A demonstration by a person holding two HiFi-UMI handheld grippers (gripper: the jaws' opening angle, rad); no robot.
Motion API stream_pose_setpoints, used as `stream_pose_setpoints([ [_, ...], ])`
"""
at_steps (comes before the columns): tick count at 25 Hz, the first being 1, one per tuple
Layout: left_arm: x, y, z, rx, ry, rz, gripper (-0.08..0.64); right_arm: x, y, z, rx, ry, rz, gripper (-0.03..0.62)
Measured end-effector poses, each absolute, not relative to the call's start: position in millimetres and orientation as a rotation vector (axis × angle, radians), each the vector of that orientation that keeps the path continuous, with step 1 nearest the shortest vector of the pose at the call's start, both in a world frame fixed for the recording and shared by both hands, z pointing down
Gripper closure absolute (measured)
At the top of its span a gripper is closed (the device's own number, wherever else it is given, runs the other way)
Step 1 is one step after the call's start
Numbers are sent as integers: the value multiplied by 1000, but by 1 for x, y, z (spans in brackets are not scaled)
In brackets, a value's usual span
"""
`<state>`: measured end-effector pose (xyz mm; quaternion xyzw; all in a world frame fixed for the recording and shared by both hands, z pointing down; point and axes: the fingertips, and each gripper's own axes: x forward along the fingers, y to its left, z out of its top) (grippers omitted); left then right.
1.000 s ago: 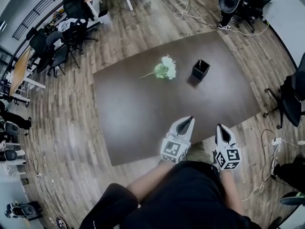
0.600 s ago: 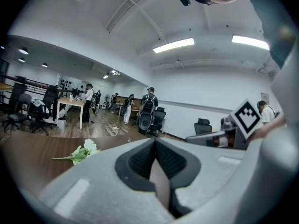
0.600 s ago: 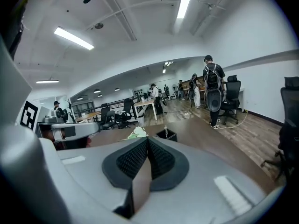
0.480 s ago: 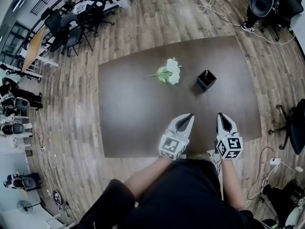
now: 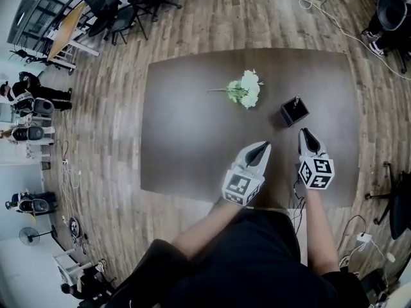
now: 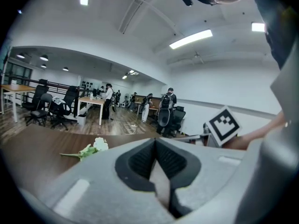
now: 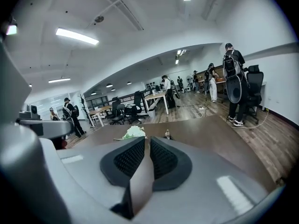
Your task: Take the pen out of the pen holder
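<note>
A black square pen holder [image 5: 293, 113] stands at the right of the brown table [image 5: 192, 140], with a pen [image 5: 297, 99] upright in it. My right gripper [image 5: 303, 132] hovers just short of the holder, nose toward it. Its jaws are opening and a narrow gap shows with nothing between them. In the right gripper view [image 7: 146, 139] only the pen's top [image 7: 167, 134] peeks over the jaws. My left gripper [image 5: 265, 145] floats to the left of the right one, shut and empty, with its pads touching in the left gripper view [image 6: 155, 141].
A pale green flower bunch [image 5: 245, 89] [image 6: 91, 148] [image 7: 134, 132] lies on the table left of the holder. Office chairs [image 5: 388, 8], desks [image 5: 67, 27] and floor cables [image 5: 318, 2] surround the table. People stand in the background [image 7: 232, 85].
Both grippers have moved forward over the table toward the pen holder. The right one now sits just short of it. The head view has shifted toward the table.
</note>
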<state>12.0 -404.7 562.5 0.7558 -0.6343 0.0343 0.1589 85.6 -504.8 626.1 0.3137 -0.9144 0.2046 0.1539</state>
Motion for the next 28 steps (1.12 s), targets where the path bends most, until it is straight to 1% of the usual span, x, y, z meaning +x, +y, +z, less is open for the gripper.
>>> stream_pose_setpoints([
  [4, -3, -415, 567, 2108, -1853, 86, 555, 59, -529, 639, 826, -2618, 551, 533],
  [8, -12, -427, 577, 2074, -1885, 93, 555, 47, -560, 658, 825, -2611, 559, 522],
  [14, -20, -436, 590, 2022, -1892, 73, 555, 29, -596, 685, 803, -2574, 590, 487],
  [24, -32, -440, 602, 1971, -1909, 75, 555, 5, -628, 714, 751, -2513, 530, 483],
  [28, -30, -445, 594, 2034, -1931, 126, 555, -5, -634, 719, 726, -2483, 484, 483],
])
